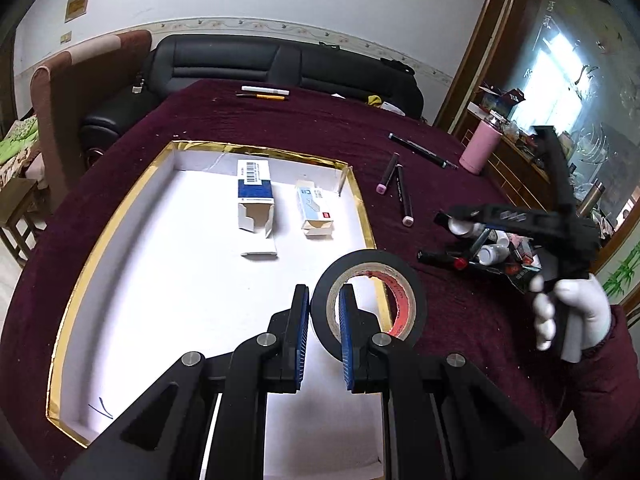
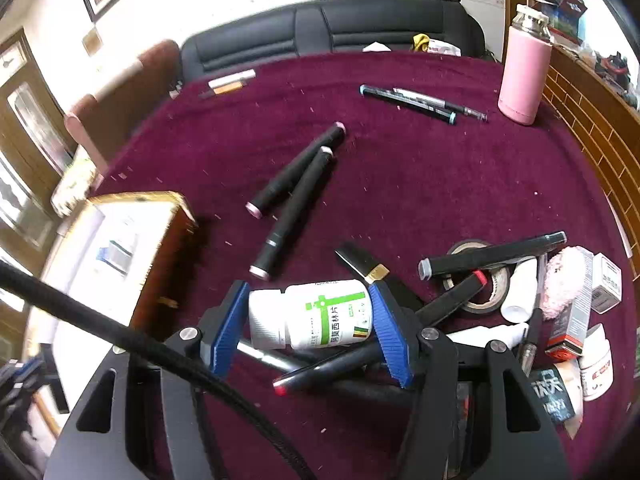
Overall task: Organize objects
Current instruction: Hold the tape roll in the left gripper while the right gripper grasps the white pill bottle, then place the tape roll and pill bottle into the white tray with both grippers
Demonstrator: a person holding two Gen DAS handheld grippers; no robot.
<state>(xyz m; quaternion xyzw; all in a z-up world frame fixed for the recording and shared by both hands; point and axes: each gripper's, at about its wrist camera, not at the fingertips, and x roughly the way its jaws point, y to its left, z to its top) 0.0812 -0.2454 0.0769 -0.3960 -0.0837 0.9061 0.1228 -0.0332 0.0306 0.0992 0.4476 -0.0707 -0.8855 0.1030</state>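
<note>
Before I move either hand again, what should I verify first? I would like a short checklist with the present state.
1. Left tongs shut on tape roll wall: ok.
2. Bare floor in tray for the tape: ok.
3. Pill bottle between right tongs: ok.
4. Right pads pressing the bottle firmly: cannot tell.
5. Bottle free of markers beneath it: cannot tell.
</note>
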